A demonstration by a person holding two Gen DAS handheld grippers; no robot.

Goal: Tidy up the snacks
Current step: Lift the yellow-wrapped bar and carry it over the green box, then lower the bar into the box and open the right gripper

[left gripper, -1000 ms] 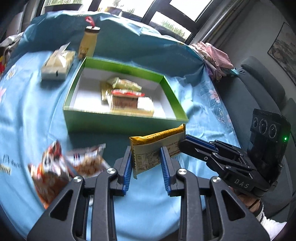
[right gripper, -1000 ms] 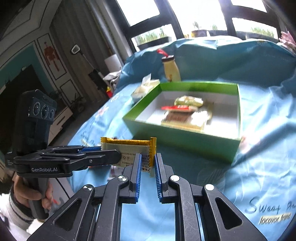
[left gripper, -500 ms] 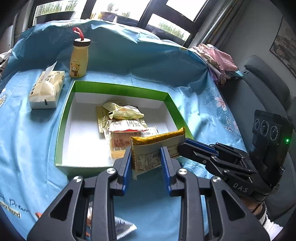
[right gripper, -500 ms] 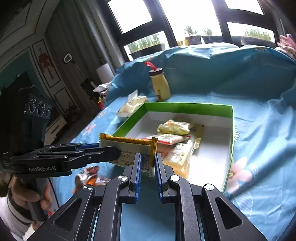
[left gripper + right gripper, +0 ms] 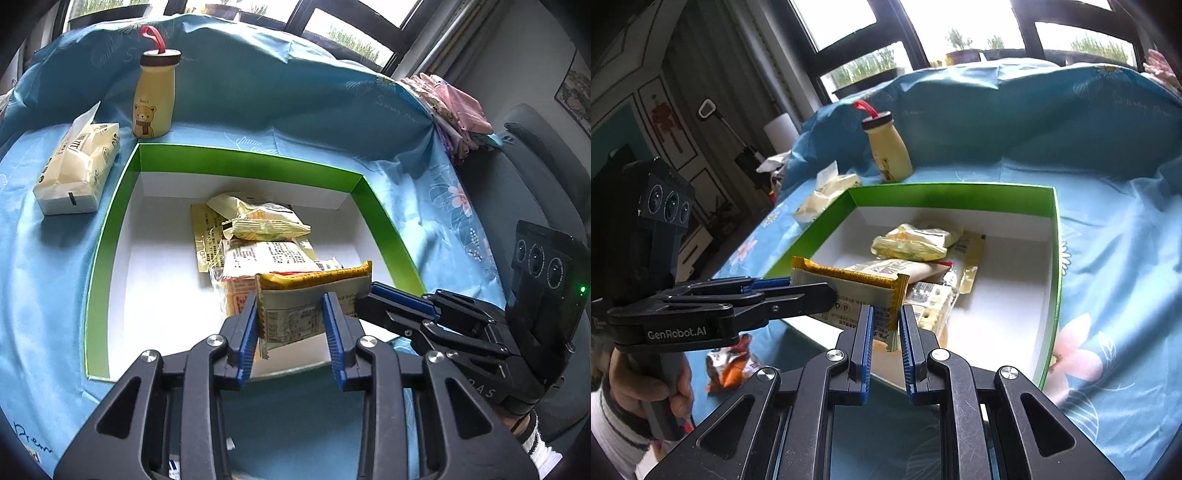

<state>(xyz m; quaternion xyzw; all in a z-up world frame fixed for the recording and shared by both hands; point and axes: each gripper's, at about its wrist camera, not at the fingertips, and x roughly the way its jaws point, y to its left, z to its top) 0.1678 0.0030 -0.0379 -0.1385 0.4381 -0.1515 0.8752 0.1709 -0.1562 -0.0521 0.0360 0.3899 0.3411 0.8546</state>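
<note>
Already, several snack packets (image 5: pixel 258 236) are piled in the middle of the green box (image 5: pixel 110 236), so part of the sorting is judged done. A yellow-edged wafer packet (image 5: pixel 314 291) is held in the air over the near end of the box, not yet set down. The packet's right end is pinched by the right claw (image 5: pixel 886 332), pressed together on the crimped seal. The left claw (image 5: pixel 290 325) is placed around the packet's left part; its jaws have just been opening, and small gaps seem to show between the blue pads (image 5: pixel 246 332) and the wrapper, so the packet is read as between them and no longer squeezed. The weight is judged to be carried by the right claw alone.

At least one packet, orange and brown (image 5: pixel 727 363), is still lying on the blue cloth of the bench (image 5: pixel 1108 295), just outside the box's near left corner. Whether more are left outside cannot be told; the near bench is hidden by the claws. A bear bottle (image 5: pixel 153 99) and a tissue pack (image 5: pixel 77 173) are seen beyond the box, apart from it.

Left to do, as judged: the wafer packet lowered and released into the box, then the loose packet fetched.
</note>
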